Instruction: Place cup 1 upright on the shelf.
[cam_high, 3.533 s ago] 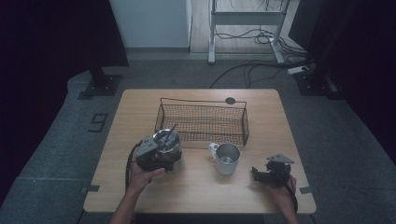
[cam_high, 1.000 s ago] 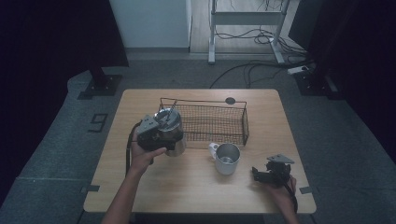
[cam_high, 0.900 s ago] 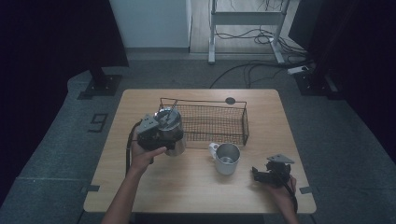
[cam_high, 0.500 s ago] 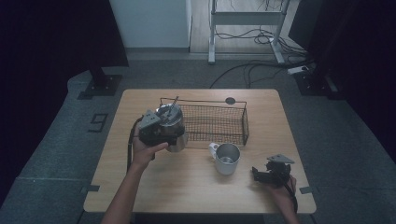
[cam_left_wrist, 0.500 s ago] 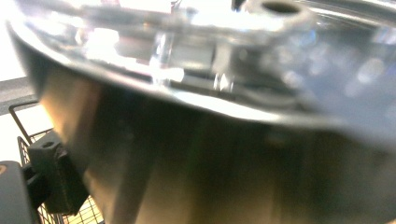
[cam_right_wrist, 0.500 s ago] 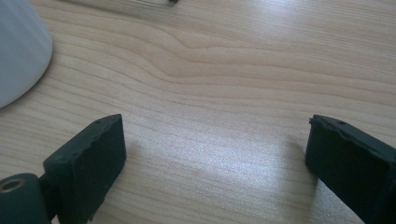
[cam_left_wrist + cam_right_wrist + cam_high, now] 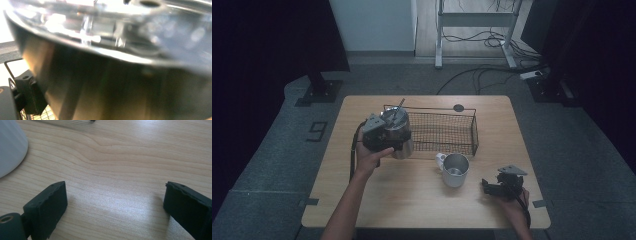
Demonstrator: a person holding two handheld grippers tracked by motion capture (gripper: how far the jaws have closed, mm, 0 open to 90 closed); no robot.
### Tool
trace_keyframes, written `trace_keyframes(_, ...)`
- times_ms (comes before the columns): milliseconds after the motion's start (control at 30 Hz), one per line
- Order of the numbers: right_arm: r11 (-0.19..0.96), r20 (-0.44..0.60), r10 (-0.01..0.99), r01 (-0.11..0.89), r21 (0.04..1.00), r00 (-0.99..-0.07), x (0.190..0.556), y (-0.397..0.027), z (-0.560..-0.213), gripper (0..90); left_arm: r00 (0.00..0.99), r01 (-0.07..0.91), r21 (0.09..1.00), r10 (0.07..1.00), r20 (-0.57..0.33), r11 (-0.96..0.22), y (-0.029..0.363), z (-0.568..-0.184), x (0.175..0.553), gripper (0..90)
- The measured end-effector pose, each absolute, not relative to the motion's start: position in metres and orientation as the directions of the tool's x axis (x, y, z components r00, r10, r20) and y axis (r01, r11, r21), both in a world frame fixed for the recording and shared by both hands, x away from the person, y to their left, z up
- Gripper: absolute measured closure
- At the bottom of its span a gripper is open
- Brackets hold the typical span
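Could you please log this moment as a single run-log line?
left tongs: shut on steel pot, held by wire basket | right tongs: open on table | steel mug: upright near basket

1. The surface point(image 7: 377, 210) is a light-wood rectangular tabletop with visible grain, standing on a grey floor.
2. A black wire-mesh rectangular basket point(image 7: 447, 132) sits on the far middle part of it.
3. A small dark round disc point(image 7: 458, 107) lies just behind the basket.
4. A silver metal mug with a white handle point(image 7: 455, 170) stands upright near the basket's front right corner.
5. The right hand-held gripper point(image 7: 486, 186) rests low at the front right, jaws apart over bare wood.
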State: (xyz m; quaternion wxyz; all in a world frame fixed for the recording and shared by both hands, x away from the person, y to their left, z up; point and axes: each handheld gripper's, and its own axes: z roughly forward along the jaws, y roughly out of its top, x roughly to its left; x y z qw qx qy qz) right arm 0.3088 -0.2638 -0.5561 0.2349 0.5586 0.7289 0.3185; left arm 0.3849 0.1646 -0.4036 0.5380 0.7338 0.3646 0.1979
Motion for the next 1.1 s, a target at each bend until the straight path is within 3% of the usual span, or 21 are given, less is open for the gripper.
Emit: trace_keyframes(1100,0.177,0.011,0.963,0.665,0.725,-0.269,0.309,-0.264,-0.556,5.0,0.647,0.329,0.929,0.757,-0.093,-0.167,0.154,-0.398,0.415,3.5)
